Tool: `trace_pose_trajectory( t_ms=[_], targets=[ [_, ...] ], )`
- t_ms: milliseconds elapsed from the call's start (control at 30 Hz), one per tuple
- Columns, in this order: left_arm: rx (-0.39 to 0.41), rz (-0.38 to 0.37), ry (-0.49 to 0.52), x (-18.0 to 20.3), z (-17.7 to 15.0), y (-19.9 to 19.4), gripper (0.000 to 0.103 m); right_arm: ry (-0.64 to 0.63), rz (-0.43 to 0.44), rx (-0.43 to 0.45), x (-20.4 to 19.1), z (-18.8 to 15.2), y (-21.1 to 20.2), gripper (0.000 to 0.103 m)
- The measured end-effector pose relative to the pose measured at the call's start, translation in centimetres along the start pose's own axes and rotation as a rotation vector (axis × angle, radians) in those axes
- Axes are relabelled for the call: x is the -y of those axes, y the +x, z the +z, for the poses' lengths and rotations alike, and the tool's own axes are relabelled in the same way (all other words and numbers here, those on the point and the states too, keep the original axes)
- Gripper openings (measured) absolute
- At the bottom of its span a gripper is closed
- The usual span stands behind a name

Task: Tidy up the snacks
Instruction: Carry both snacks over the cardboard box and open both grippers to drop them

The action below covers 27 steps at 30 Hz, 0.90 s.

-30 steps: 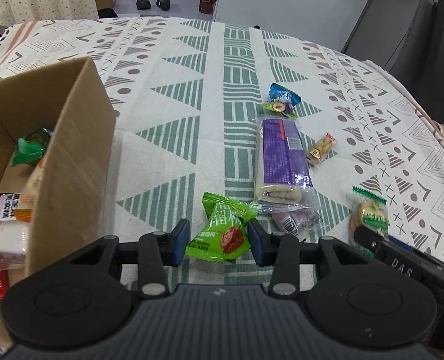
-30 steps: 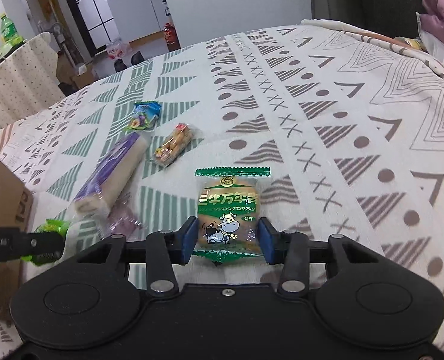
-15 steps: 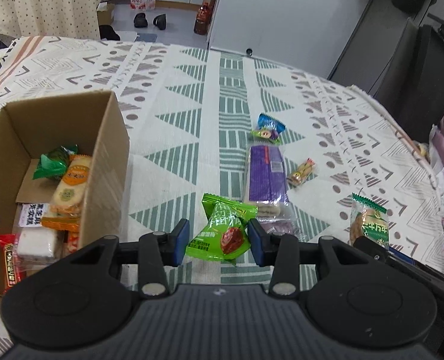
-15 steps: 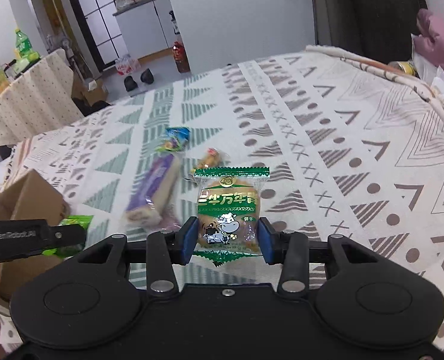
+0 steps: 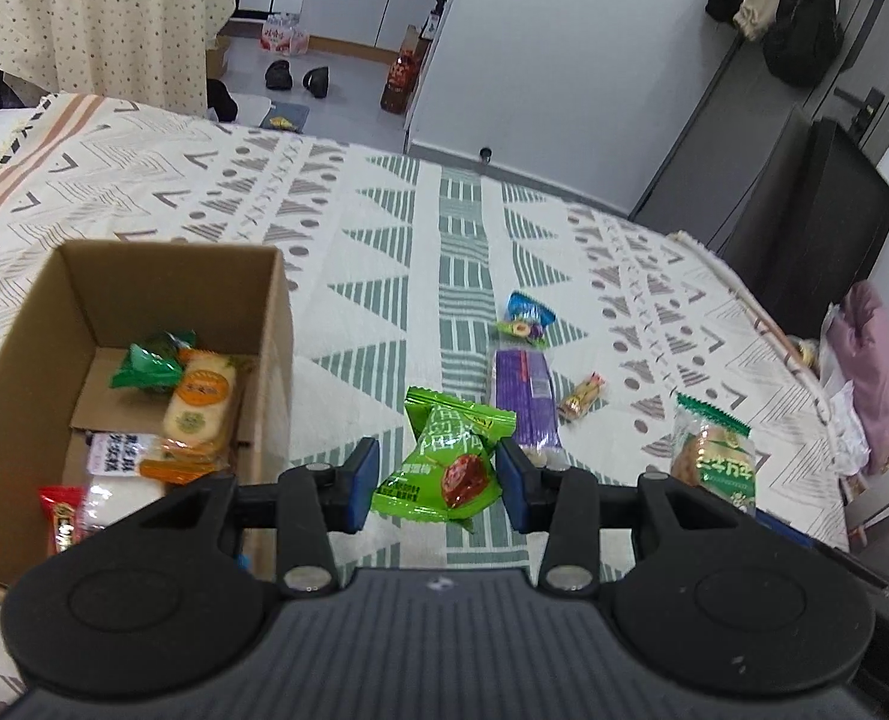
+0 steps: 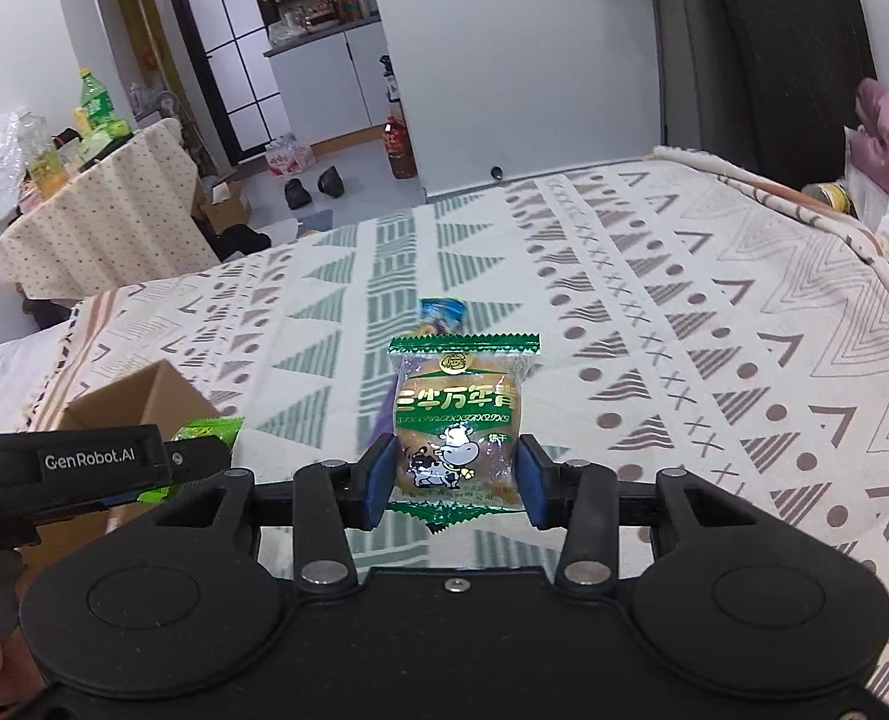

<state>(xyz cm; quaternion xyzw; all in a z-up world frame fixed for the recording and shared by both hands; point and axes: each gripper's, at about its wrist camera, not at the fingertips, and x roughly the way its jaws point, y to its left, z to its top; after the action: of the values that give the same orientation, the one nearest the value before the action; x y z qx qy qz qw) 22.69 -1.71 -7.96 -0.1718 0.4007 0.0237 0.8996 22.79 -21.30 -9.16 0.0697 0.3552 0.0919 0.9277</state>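
Carrying is the step in hand: each tool has a snack clamped between its blue pads and both are lifted off the patterned cloth. The left tool [image 5: 438, 483] is closed on a bright green packet [image 5: 444, 462] showing a red fruit, low in the centre of the left wrist view. The right tool [image 6: 455, 483] grips a biscuit packet [image 6: 457, 417] with a green crimped top and a cartoon cow, centre of the right wrist view; the same packet shows at the right edge of the left view, beside the other tool.

The cardboard box [image 5: 276, 360] sits at the left of the left view, open at the top and already holding several wrapped snacks. The green packet hangs just right of the box's near wall — not over the opening yet.

My reading is that the next move calls for swinging the left tool leftward over the wall, clear of its top edge, then opening the pads above a free patch inside. The right tool would follow the same way.

The green packet's long axis runs up the frame and leans left, its crimped end pointing away from the camera. The biscuit packet stands upright, long axis vertical, printed face to the camera, green seam on top.

A purple bar [image 5: 522, 396], a blue-topped sweet [image 5: 528, 318] and a small orange sweet [image 5: 582, 399] lie on the cloth — unsorted so far.
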Motion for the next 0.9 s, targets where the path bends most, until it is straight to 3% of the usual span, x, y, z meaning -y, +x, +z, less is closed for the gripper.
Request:
trace_pose_trajectory(
  t_ms=[500, 900],
  targets=[
    [0.080, -0.008, -0.075, -4.3, 1.6, -3.8, 0.041, -0.056, 0.047, 0.048, -6.5, 1.1, -2.1, 0.042],
    [0.109, 0.008, -0.212, -9.5, 3.3, -4.3, 0.041, -0.098, 0.093, 0.051, -11.1, 1.4, -1.3, 0.042]
  ],
)
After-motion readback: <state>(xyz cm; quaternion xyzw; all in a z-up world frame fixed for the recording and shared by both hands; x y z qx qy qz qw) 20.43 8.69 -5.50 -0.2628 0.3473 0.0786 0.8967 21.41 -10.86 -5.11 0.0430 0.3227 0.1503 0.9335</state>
